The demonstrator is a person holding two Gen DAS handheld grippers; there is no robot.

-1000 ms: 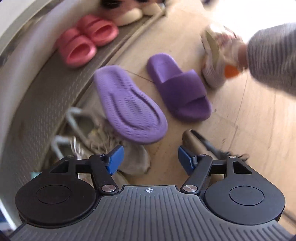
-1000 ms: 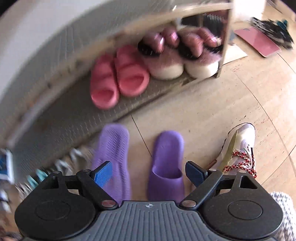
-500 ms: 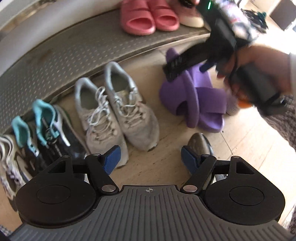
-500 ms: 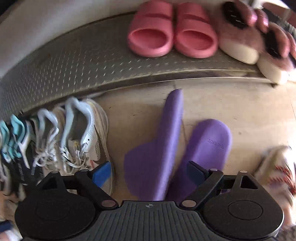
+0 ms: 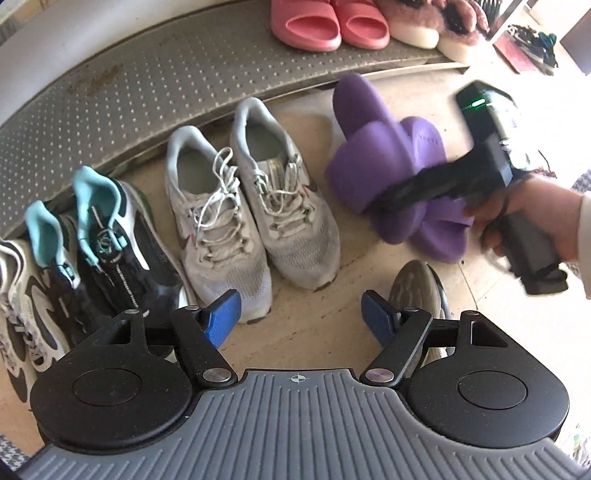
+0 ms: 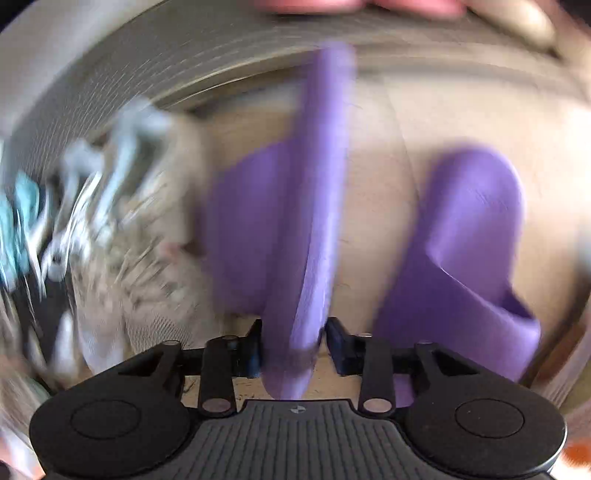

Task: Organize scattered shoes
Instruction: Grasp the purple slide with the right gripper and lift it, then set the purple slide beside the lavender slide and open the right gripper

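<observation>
Purple slide sandals (image 5: 391,173) off the row, one tipped on edge (image 6: 314,221) and clamped by its sole in the right hand-held gripper (image 6: 293,350), the other (image 6: 472,236) flat on the wooden floor (image 5: 306,332) just beside. Ranged toe-out along the foot of the studded metal ledge (image 5: 166,92): grey running shoes (image 5: 251,206), then black-and-teal trainers (image 5: 99,240), then a white patterned pair (image 5: 14,295) at the far left. Up on the ledge, paired: pink slides (image 5: 328,22) and fluffy pink slippers (image 5: 432,22). Judged well along, with most pairs lined up; apparently left, the purple pair and a dark shoe (image 5: 417,284) lying alone behind the left hand-held gripper (image 5: 299,317). Right jaws drawn in close on the upright sandal, blurred by motion in its own view. Left jaws spread wide, grasping nothing, hovering above bare floor near the grey toes.
</observation>
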